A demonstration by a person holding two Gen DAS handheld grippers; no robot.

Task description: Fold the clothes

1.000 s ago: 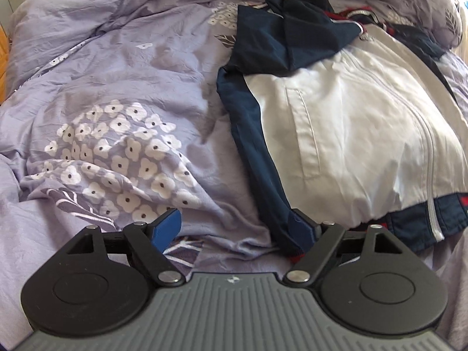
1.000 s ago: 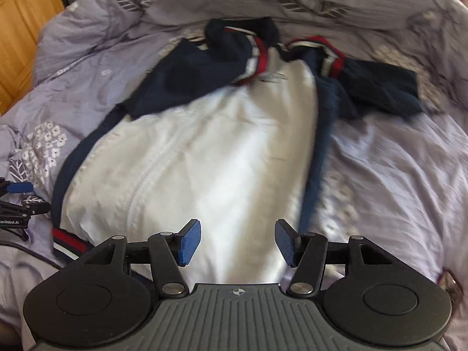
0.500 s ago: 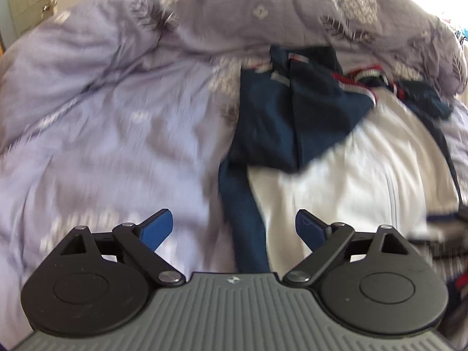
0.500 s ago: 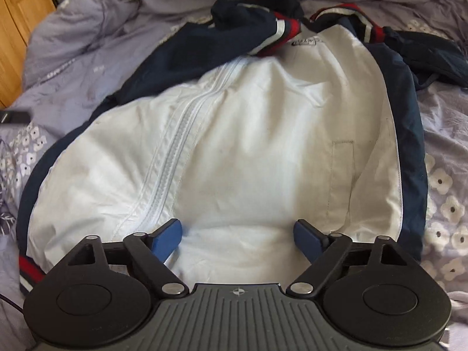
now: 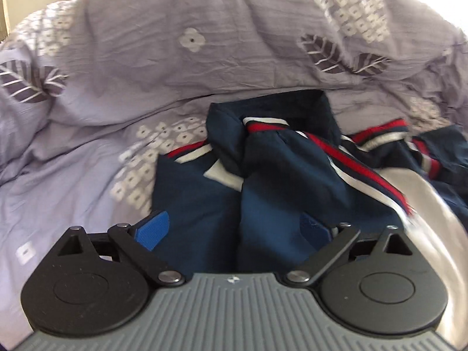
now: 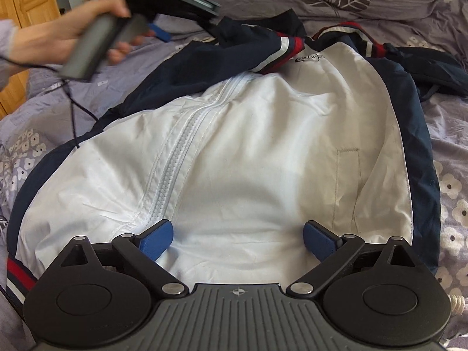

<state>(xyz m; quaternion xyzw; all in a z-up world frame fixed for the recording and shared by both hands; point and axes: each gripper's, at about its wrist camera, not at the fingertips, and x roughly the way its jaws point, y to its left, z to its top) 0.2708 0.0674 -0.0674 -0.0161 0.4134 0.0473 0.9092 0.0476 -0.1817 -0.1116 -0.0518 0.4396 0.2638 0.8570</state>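
A white and navy zip jacket (image 6: 263,146) lies front-up on the bed, its red-and-white striped collar (image 6: 288,48) at the far end. In the left wrist view a navy sleeve (image 5: 204,193) lies folded across the chest near the collar. My left gripper (image 5: 234,229) hovers over that sleeve with its jaws opening; navy cloth lies below the gap and the pads do not press it. My right gripper (image 6: 238,241) sits low over the white front beside the zip (image 6: 175,158), jaws opening, nothing pinched. A hand (image 6: 58,38) carries the left gripper at the upper left.
A purple floral duvet (image 5: 146,58) covers the bed and bunches into a high ridge behind the collar. A wooden cabinet (image 6: 26,0) stands at the far left. A thin black cable (image 6: 71,108) hangs from the left gripper across the duvet.
My left gripper swept from the jacket's lower left corner up to the collar end, its jaws widening. My right gripper sank toward the white front and spread much wider.
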